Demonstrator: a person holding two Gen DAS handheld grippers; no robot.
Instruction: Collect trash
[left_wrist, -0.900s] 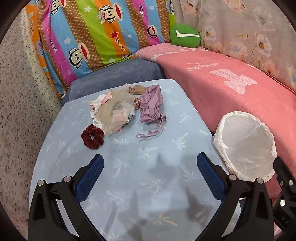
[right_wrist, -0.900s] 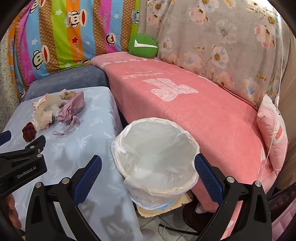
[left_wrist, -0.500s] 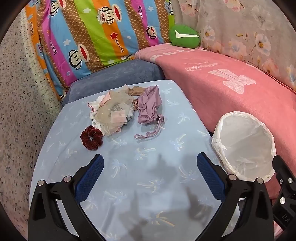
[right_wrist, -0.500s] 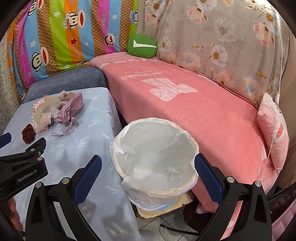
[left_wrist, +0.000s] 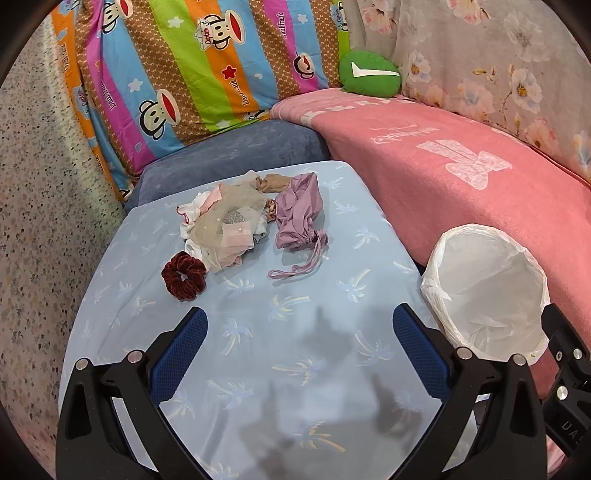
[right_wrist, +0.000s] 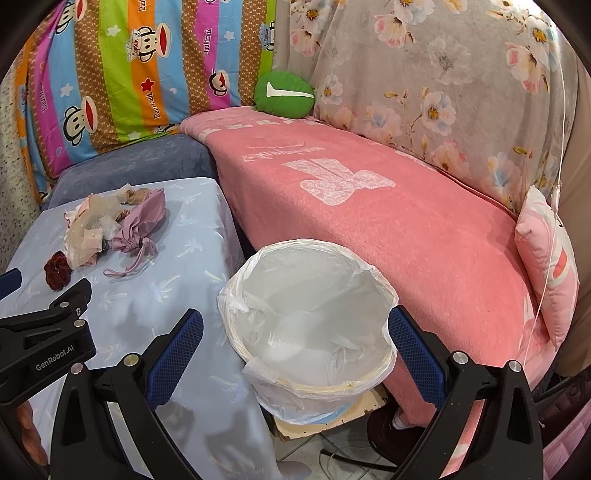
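Note:
On the light blue tablecloth (left_wrist: 295, 332) lie a dark red scrunchie (left_wrist: 183, 275), a heap of beige and white mesh scraps (left_wrist: 225, 229) and a crumpled purple drawstring pouch (left_wrist: 297, 218). My left gripper (left_wrist: 297, 332) hangs open above the cloth, short of these items, with nothing between its fingers. A bin lined with a white bag (right_wrist: 310, 325) stands on the floor at the table's right edge; it also shows in the left wrist view as the white bin (left_wrist: 487, 284). My right gripper (right_wrist: 295, 332) is open over the bin's near rim, holding nothing.
A pink blanket (right_wrist: 369, 206) covers the sofa on the right, with a green cushion (right_wrist: 284, 96) and a pink pillow (right_wrist: 550, 266). A striped cartoon cloth (left_wrist: 192, 66) hangs behind a blue-grey cushion (left_wrist: 236, 155). Cardboard (right_wrist: 332, 421) lies under the bin.
Both views have shifted only slightly; the trash heap sits a little lower and to the left in the left wrist view. Both grippers stay open and empty.

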